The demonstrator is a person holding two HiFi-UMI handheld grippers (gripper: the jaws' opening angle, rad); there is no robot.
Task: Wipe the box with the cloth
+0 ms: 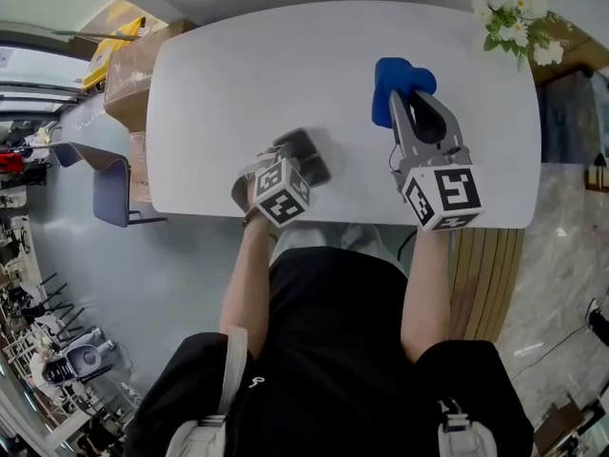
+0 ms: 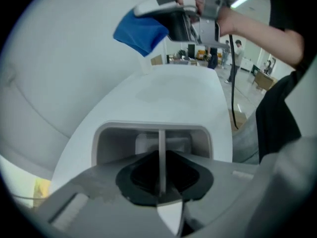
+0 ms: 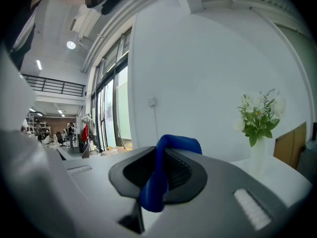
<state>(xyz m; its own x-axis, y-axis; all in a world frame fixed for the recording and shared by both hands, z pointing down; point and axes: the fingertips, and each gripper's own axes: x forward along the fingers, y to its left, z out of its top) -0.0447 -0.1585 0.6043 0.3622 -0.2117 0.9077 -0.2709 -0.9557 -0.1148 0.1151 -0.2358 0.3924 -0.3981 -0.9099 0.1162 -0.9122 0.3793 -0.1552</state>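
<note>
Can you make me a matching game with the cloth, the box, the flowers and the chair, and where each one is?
Things:
1. cloth
2. box
3. flowers
4. chair

Places:
A. on the floor beside the table
B. pinched in the right gripper
C. at the table's far right corner
D. one thin wall pinched in the left gripper

Pairs: 1-B, 2-D, 3-C, 4-A

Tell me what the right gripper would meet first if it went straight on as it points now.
Probably the white wall behind the table; the flowers stand right of that line, though depth is unclear.
</note>
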